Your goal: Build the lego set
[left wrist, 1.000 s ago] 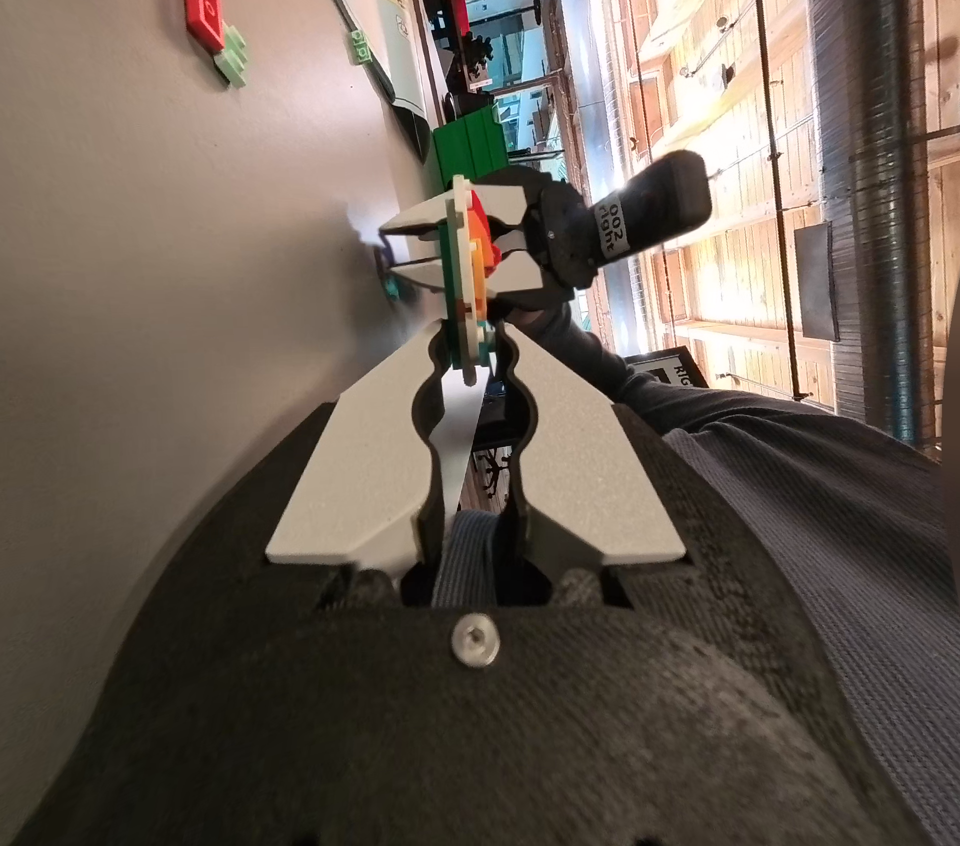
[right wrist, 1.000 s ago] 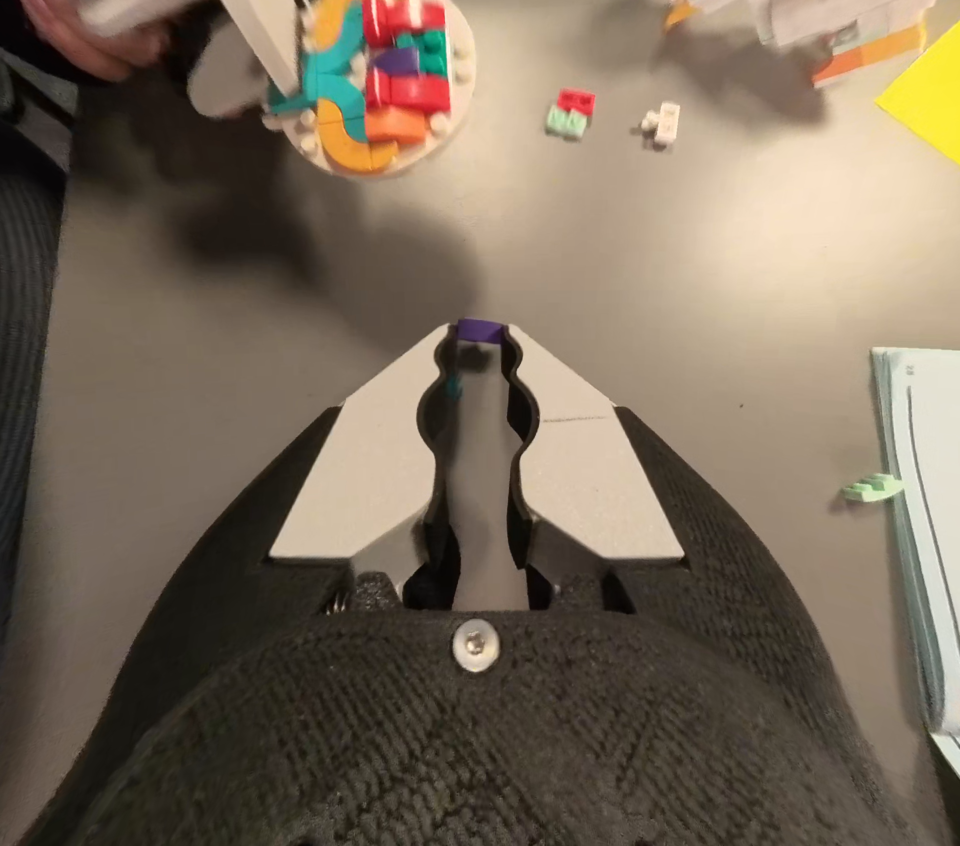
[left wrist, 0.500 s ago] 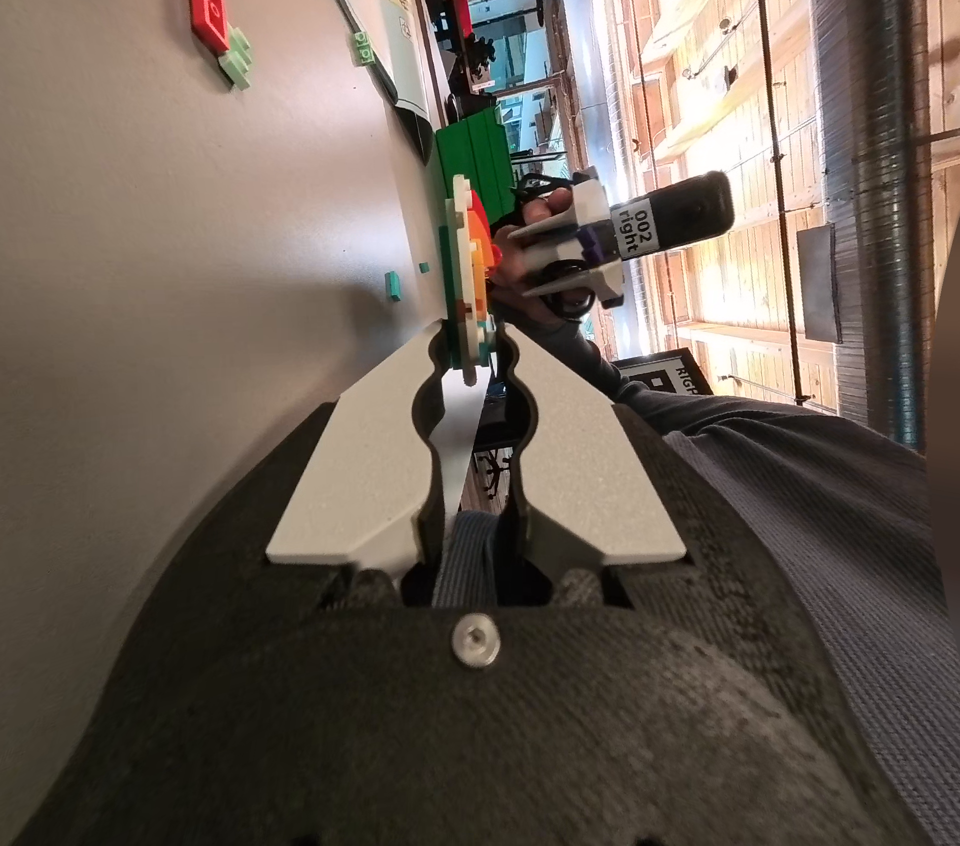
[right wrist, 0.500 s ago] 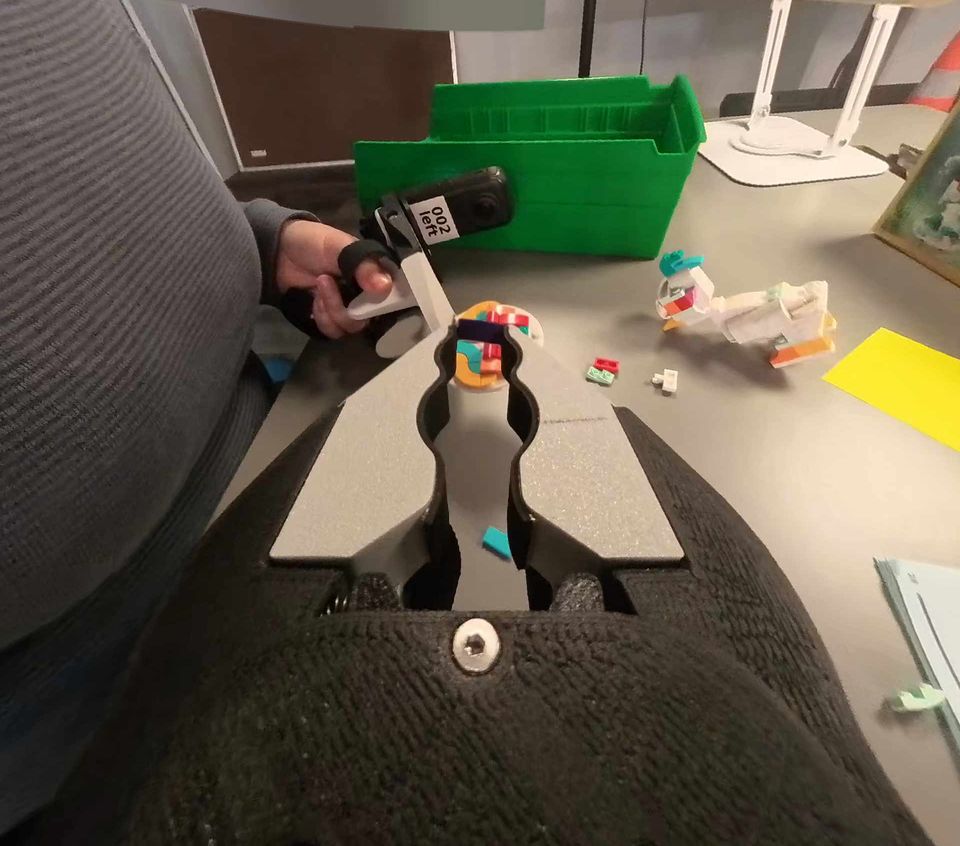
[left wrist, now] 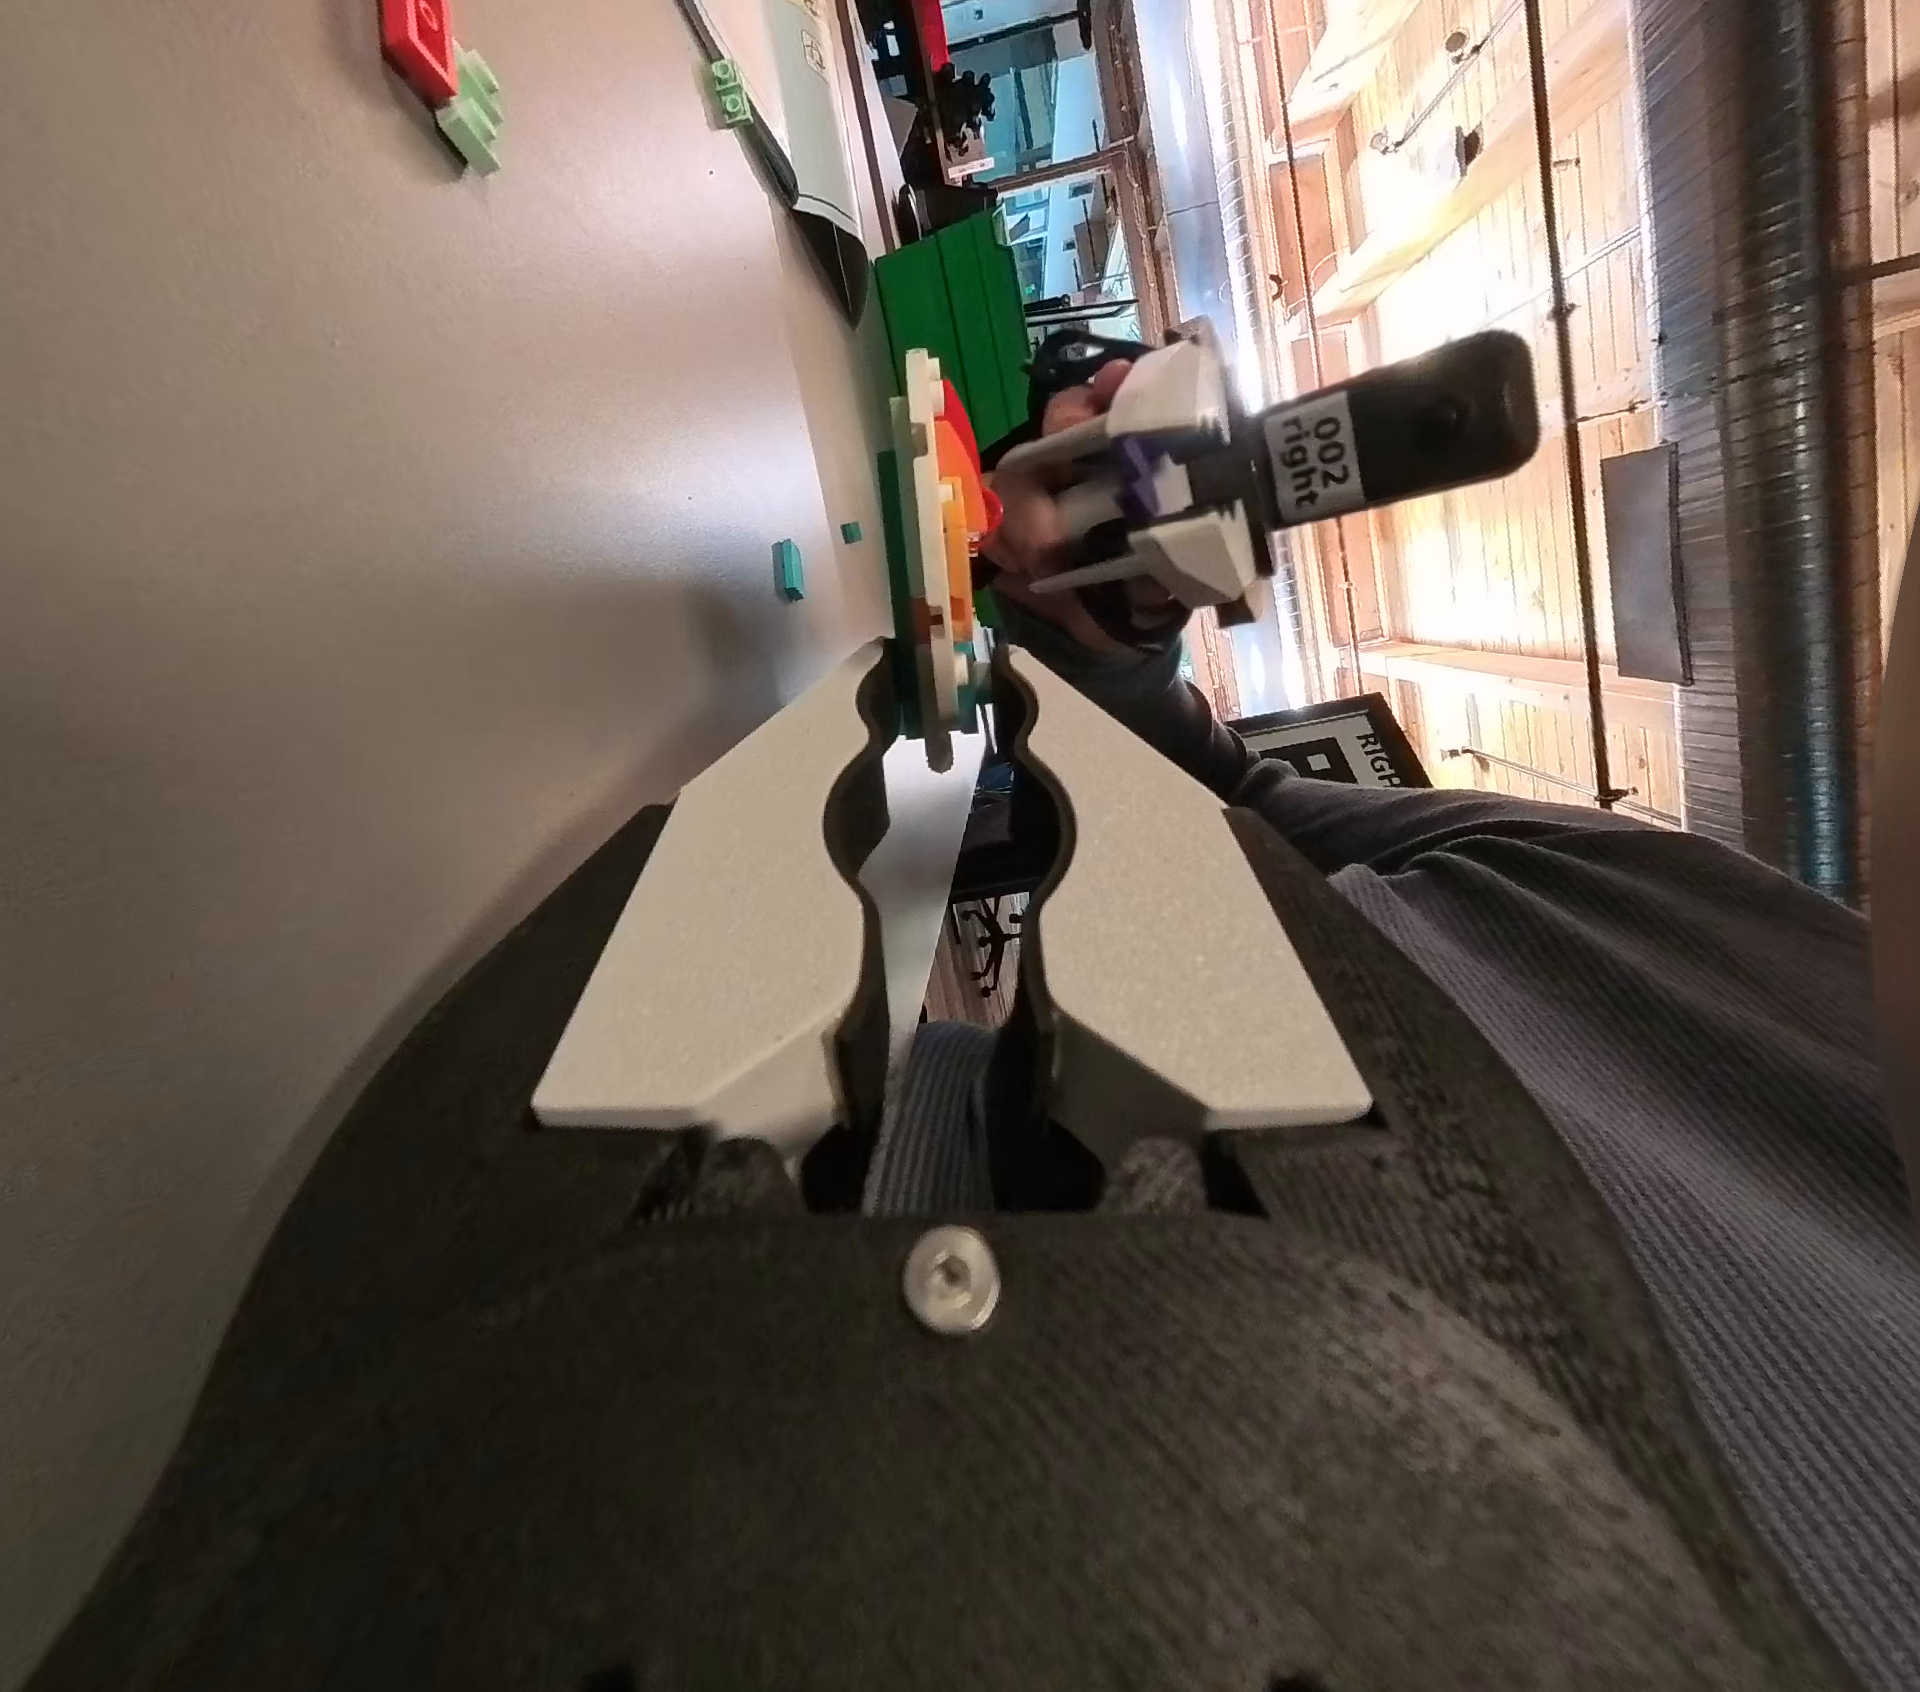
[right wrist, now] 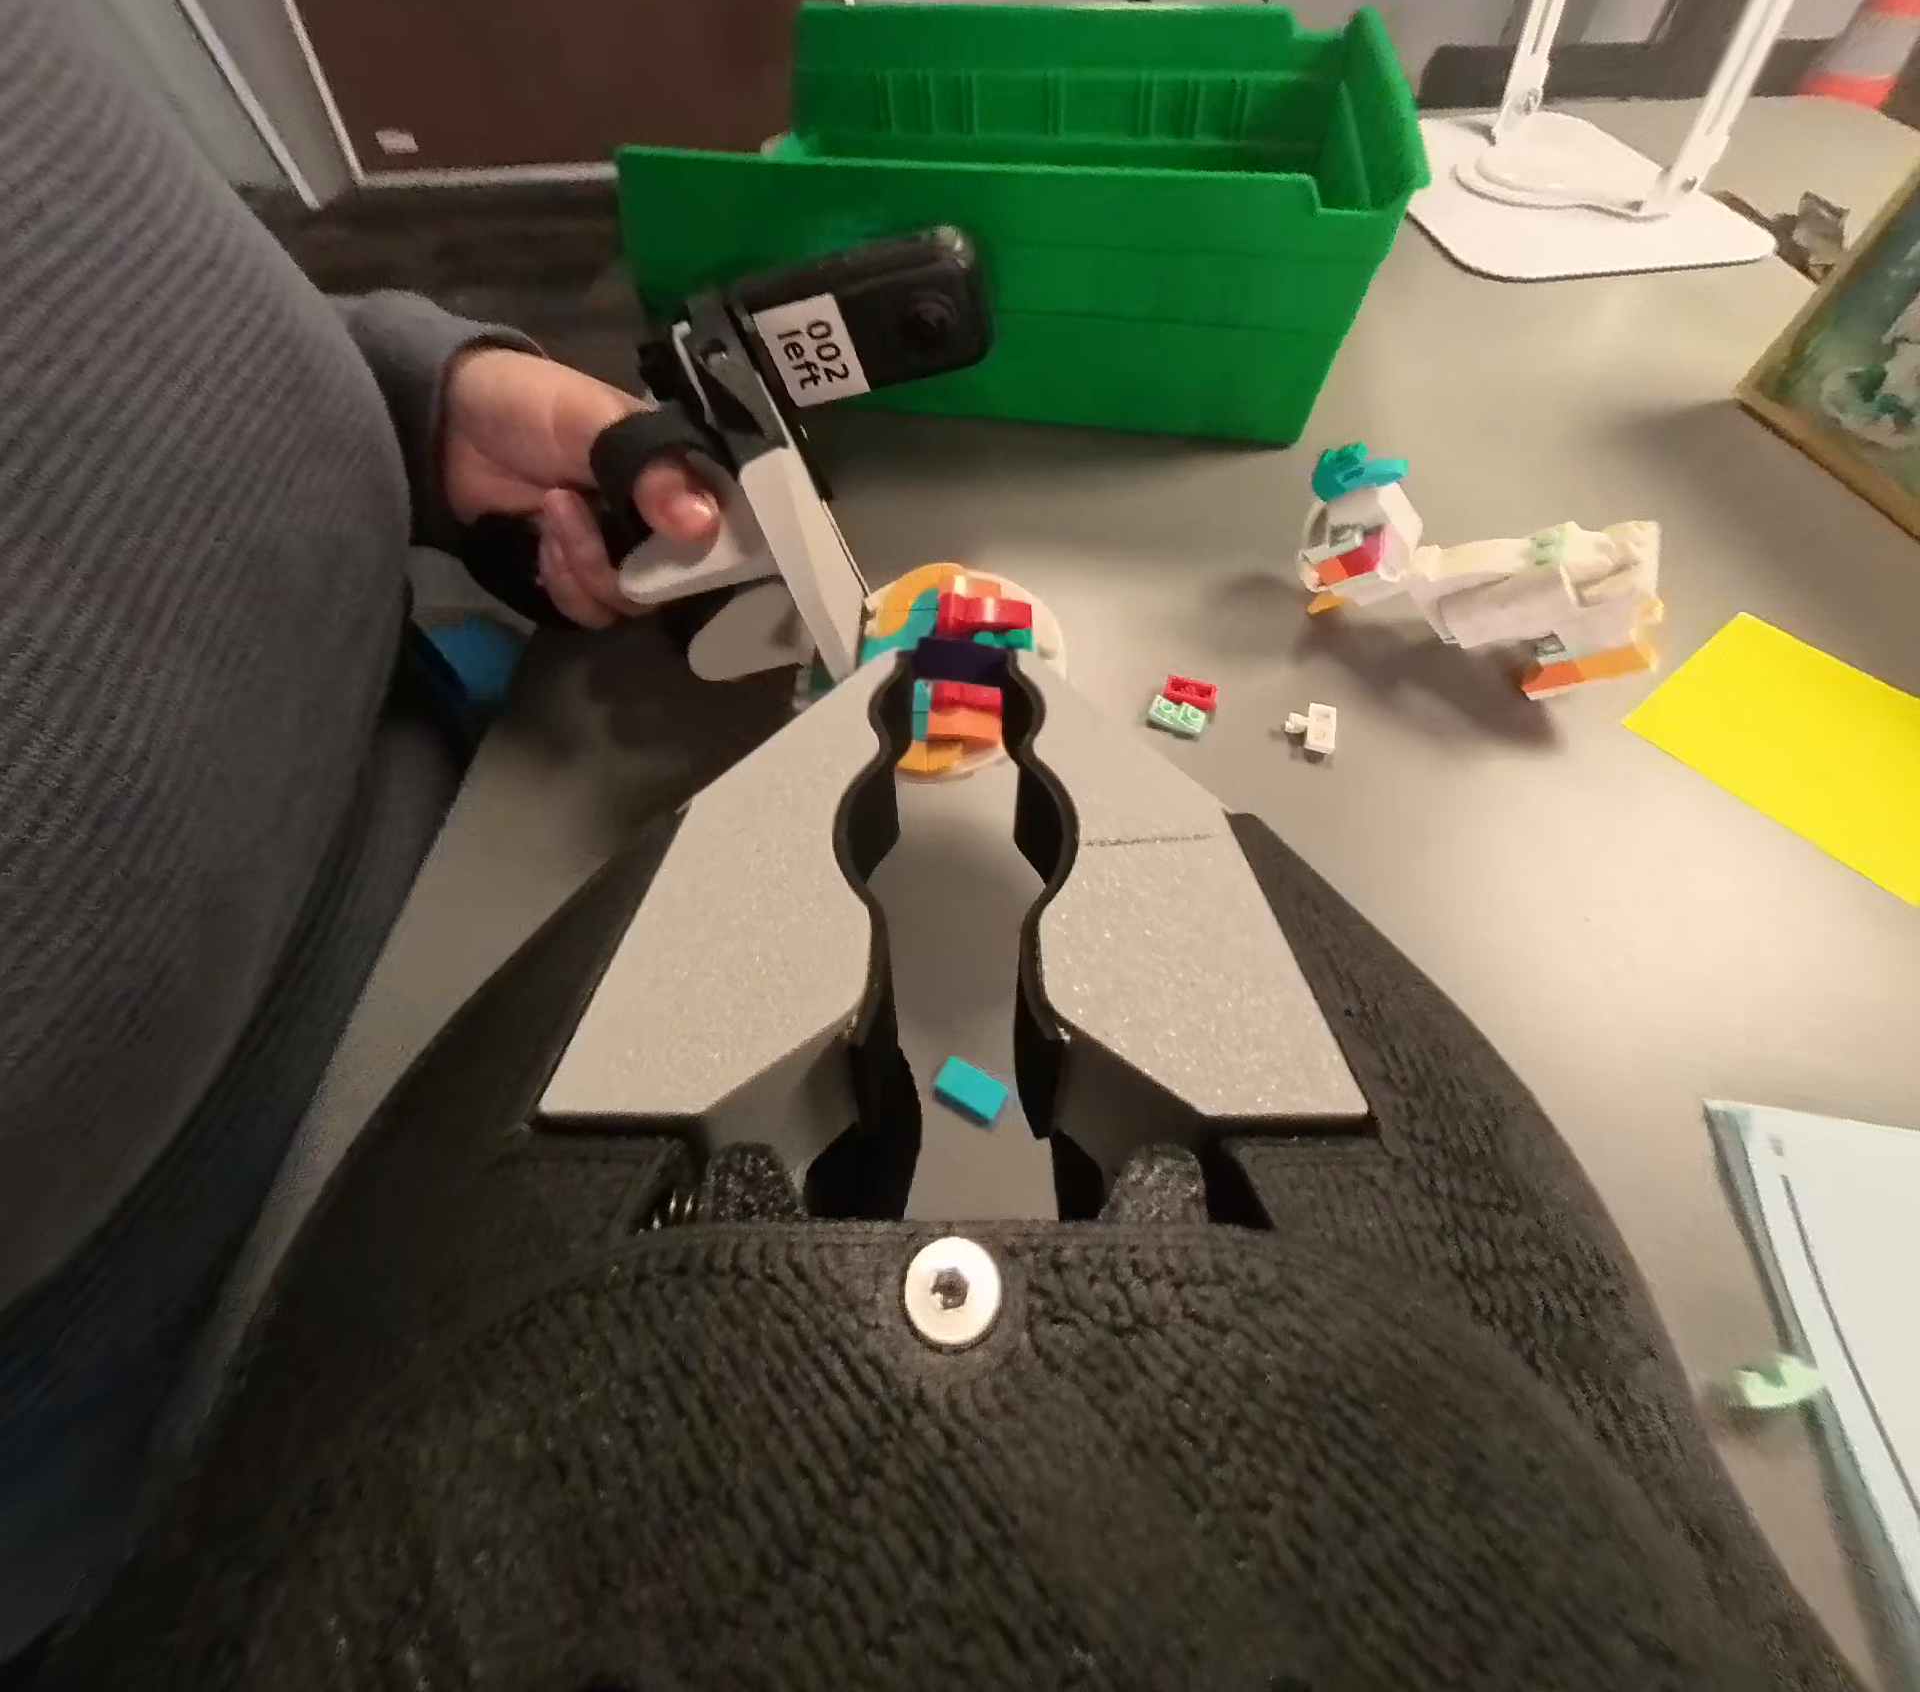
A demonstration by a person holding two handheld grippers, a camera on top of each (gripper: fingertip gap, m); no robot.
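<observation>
My left gripper [left wrist: 940, 676] is shut on the rim of a round white lego disc [left wrist: 920, 479] covered with red, orange, teal and green pieces. It holds the disc tilted above the grey table. In the right wrist view the disc [right wrist: 914, 598] sits just beyond my right gripper [right wrist: 954, 655], which is shut on a small dark purple brick [right wrist: 951, 660]. The left gripper [right wrist: 821, 603] grips the disc's left edge there. In the left wrist view the right gripper [left wrist: 1101, 499] with the purple brick [left wrist: 1138, 479] faces the disc's studded side, close to it.
A green bin [right wrist: 1039, 271] stands behind the disc. A white lego bird [right wrist: 1475, 593], a red and mint piece [right wrist: 1184, 702], a small white piece [right wrist: 1314, 723] and yellow paper [right wrist: 1787, 749] lie to the right. A teal piece [right wrist: 971, 1094] lies under my right gripper. A booklet [right wrist: 1849, 1330] lies at the right edge. Some 5 cm of space lies between my two pairs of fingers.
My right gripper, shut on the purple brick, has lifted from looking down at the table, swung level and moved in close to the disc. The left gripper has held the disc nearly still.
</observation>
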